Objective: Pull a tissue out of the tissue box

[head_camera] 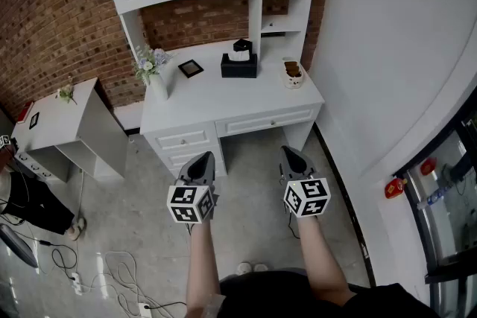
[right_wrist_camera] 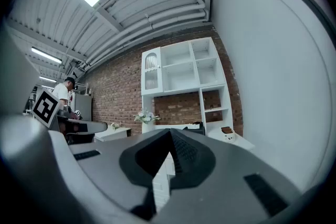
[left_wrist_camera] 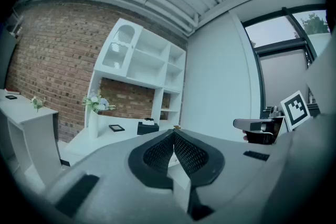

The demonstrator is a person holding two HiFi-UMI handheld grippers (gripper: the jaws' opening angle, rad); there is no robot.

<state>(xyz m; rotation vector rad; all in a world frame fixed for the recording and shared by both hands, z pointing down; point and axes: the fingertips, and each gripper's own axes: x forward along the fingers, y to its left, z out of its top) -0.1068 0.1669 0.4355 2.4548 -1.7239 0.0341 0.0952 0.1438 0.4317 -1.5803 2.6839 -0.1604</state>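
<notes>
Tissue box (head_camera: pixel 238 65) is sitting far back on the table (head_camera: pixel 201 102), straight ahead & well apart from left gripper (head_camera: pixel 203 160) and right gripper (head_camera: pixel 291 154). Both are holding fingers (left_wrist_camera: pixel 157 155) clenched on nothing; neither is looking clearly nearer.

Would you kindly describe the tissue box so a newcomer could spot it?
Find the white desk against the brick wall. Mid-desktop, between a picture frame and a cup, sits the tissue box. It alone is a black block with white tissue on top.
</notes>
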